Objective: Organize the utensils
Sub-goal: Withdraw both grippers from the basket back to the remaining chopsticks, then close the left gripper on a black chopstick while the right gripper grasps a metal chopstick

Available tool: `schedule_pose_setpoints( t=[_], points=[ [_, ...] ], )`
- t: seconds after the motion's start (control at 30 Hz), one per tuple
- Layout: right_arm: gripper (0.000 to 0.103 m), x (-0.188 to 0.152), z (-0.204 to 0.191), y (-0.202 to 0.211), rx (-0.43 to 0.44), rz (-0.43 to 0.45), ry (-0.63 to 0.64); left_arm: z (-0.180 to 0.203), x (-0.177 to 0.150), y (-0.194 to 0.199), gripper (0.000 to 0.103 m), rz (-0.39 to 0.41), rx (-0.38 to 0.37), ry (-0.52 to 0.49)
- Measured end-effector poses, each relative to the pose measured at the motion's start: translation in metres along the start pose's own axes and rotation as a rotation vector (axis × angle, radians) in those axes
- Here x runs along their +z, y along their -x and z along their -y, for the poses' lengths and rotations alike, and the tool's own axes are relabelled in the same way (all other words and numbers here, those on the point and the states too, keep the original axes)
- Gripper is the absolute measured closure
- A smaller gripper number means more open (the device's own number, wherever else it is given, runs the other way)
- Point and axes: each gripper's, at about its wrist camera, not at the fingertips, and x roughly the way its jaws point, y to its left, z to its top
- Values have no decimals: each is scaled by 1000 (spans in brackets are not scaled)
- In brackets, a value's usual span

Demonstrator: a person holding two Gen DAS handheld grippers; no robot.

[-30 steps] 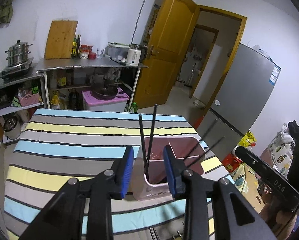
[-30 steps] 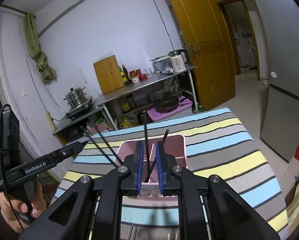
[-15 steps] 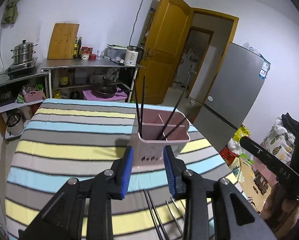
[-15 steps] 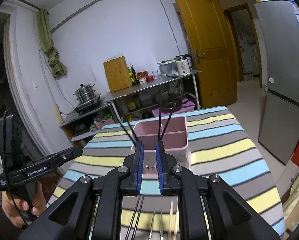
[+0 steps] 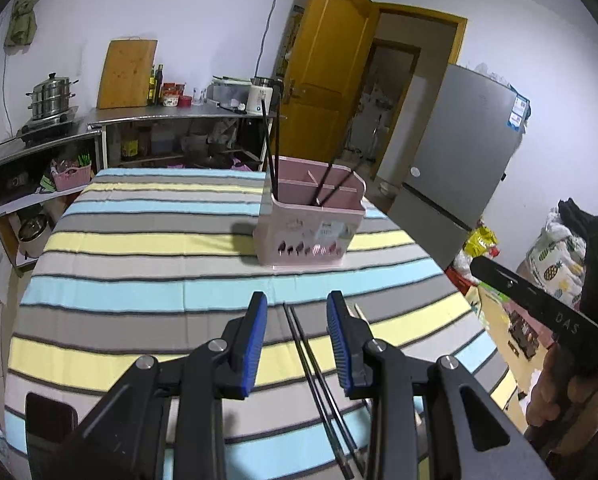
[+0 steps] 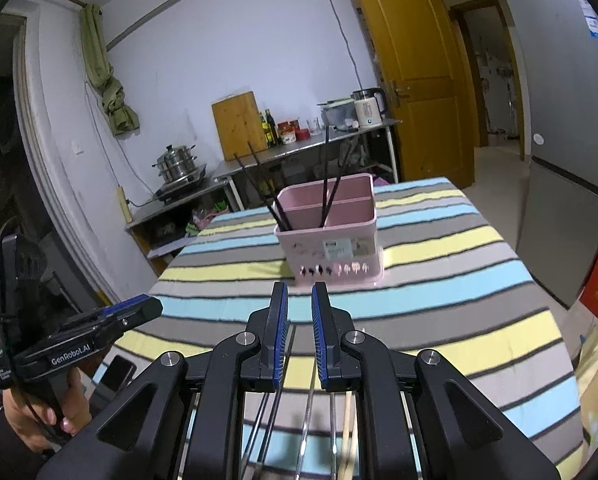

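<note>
1. I have both tools drawn back from the pink utensil caddy (image 5: 310, 216) toward the near edge of the counter (image 5: 139, 240). A second ago each set of jaws stood right at the caddy's front wall; now it sits well ahead of them, at the far right part of the striped cloth.

2. Left gripper (image 5: 296, 340): jaws partly open, nothing between the pads. A pair of black chopsticks (image 5: 319, 380) lies flat on the cloth below the gap, running back toward the near edge. I judge they are not gripped.

3. Right gripper (image 6: 299, 332): jaws nearly closed, with a narrow gap showing and nothing held in it. Under this tool lie several loose utensils (image 6: 311, 412): thin metal pieces and one pale wooden stick (image 6: 349, 428). The tool's body hides their ends, so I cannot say exactly what each one is.

4. The caddy holds four black chopsticks: one pair (image 6: 265, 186) leaning in its left compartment and another pair (image 6: 331, 176) in the compartment beside it. These count as sorted.

5. Reading of the change: the last delivery looks finished and both hands have returned to the supply row along the near edge. The task is partly done, with the loose pieces still on the cloth.

6. Next requirement, in my judgement: lower one set of jaws over a loose piece, and open the right set wider first, since its present gap looks too tight to straddle a pair.

7. Risk: thin pieces lying flat may slide or roll on the cloth when pinched.
</note>
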Motion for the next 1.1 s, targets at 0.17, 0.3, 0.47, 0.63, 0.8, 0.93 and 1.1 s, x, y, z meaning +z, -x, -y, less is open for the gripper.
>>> schedule_pose_setpoints(
  t=[0.17,0.3,0.47,0.63,0.8,0.93,1.1],
  points=[
    [91,-10,5,3,0,-10,-9,2,-12,-3,71,-21,2,3],
    [91,-16,9,2,1,-19,-18,3,-20,-10,71,-39,5,0],
    [91,-24,13,-6,4,-43,-24,4,-31,-26,71,-77,5,5],
    [91,-32,17,-18,7,-72,-36,4,-40,-45,71,-121,5,11],
    [91,-39,22,-29,10,-98,-50,3,-50,-71,71,-179,1,26],
    [91,-45,27,-37,7,-117,-59,3,-56,-93,71,-222,8,33],
    [91,-49,34,-42,-1,-132,-70,1,-60,-119,71,-272,22,47]
  ],
)
